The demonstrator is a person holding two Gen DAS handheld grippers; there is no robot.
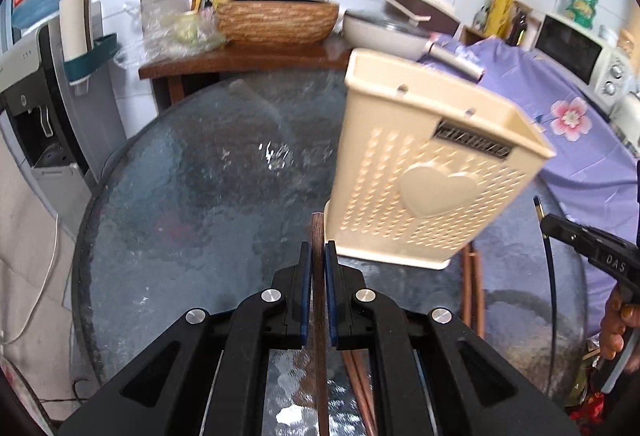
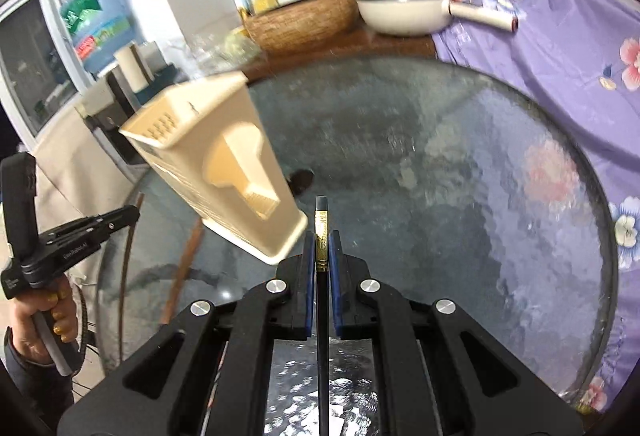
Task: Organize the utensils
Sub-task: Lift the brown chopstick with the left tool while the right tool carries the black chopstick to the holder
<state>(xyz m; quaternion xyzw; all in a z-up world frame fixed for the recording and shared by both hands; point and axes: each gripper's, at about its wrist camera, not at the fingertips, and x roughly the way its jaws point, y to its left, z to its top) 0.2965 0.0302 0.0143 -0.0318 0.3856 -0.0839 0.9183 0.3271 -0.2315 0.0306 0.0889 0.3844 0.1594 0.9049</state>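
My left gripper (image 1: pixel 319 250) is shut on a brown wooden chopstick (image 1: pixel 318 232) whose tip sticks out past the blue pads. A cream perforated utensil holder (image 1: pixel 424 172) stands on the round glass table (image 1: pixel 192 196), just ahead and to the right. More brown chopsticks (image 1: pixel 474 288) lie on the glass by the holder's base. In the right wrist view, my right gripper (image 2: pixel 322 238) is shut on a black chopstick (image 2: pixel 321 224) with a gold band, right of the holder (image 2: pixel 224 164). Each view shows the other gripper (image 1: pixel 546 222) (image 2: pixel 134 214) lifted off the table, in a person's hand.
A brown basin (image 1: pixel 276 22) with a tap and a white pan (image 1: pixel 384 30) sit on a wooden counter behind the table. A purple floral cloth (image 2: pixel 560 48) covers the surface to the right. A water dispenser (image 1: pixel 44 108) stands at the left. A small dark object (image 2: pixel 302 180) lies beyond the holder.
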